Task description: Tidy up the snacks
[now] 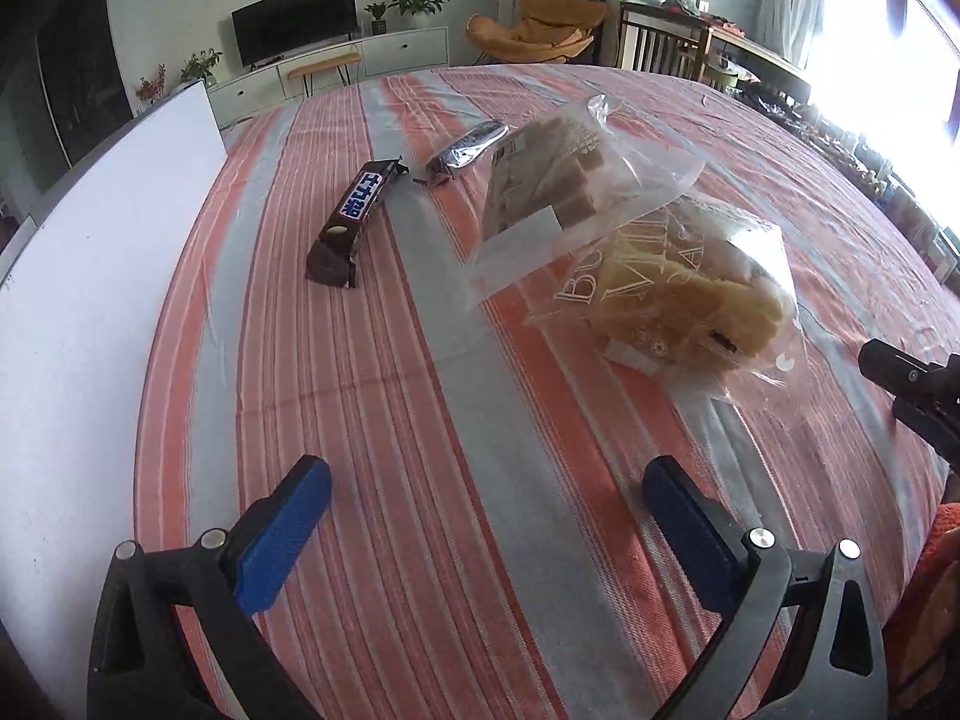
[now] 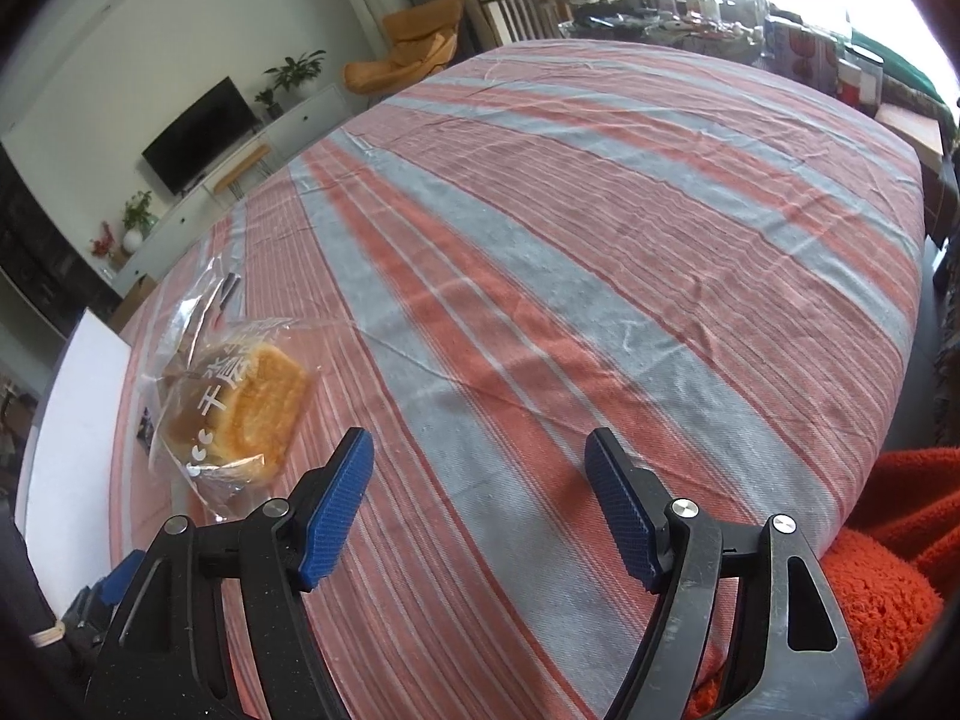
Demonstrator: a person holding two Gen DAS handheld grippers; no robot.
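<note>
In the left wrist view several snacks lie on the striped cloth: a dark brown chocolate bar (image 1: 349, 222), a small dark and silver wrapped snack (image 1: 469, 150), a clear bag of wafer sticks (image 1: 558, 192) and a clear bag with a yellow pastry (image 1: 678, 300). My left gripper (image 1: 486, 510) is open and empty, hovering short of them. My right gripper (image 2: 480, 480) is open and empty; the pastry bag (image 2: 246, 402) lies just left of its left finger. The right gripper's tip also shows at the left wrist view's right edge (image 1: 912, 384).
A white board (image 1: 102, 276) stands along the table's left edge, also in the right wrist view (image 2: 72, 438). The red and grey striped cloth (image 2: 600, 252) covers the table. A red fleece sleeve (image 2: 888, 570) is at lower right. A TV, plants and chairs stand beyond.
</note>
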